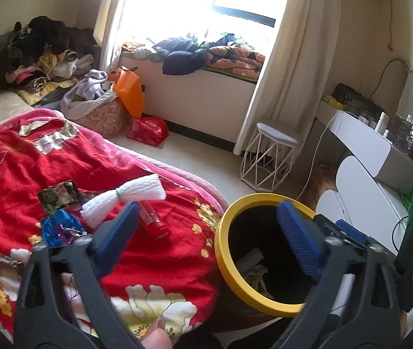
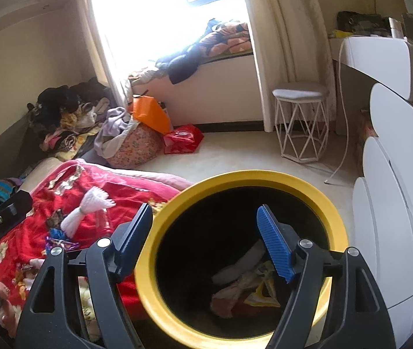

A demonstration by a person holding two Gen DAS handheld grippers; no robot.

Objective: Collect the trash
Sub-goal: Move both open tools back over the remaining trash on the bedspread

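A black bin with a yellow rim [image 1: 229, 273] [image 2: 148, 288] stands beside the bed, with wrappers and a grey scrap [image 2: 244, 288] at its bottom. My left gripper [image 1: 206, 232] is open and holds nothing, one finger over the red quilt and the other over the bin's mouth. My right gripper [image 2: 206, 232] is open and holds nothing, above the bin's opening. On the quilt lie a white foam net [image 1: 125, 200] [image 2: 87, 210], a red tube [image 1: 152, 222], a dark packet [image 1: 59, 196] and blue and purple foil wrappers [image 1: 59, 228] [image 2: 58, 238].
A white wire stool [image 1: 270, 157] [image 2: 300, 125] stands on the floor near the curtain. White rounded drawers [image 1: 363, 180] [image 2: 395, 192] are right of the bin. Clothes, a floral basket [image 1: 104, 116], an orange bag [image 1: 129, 93] and a red bag [image 1: 148, 131] lie near the window seat.
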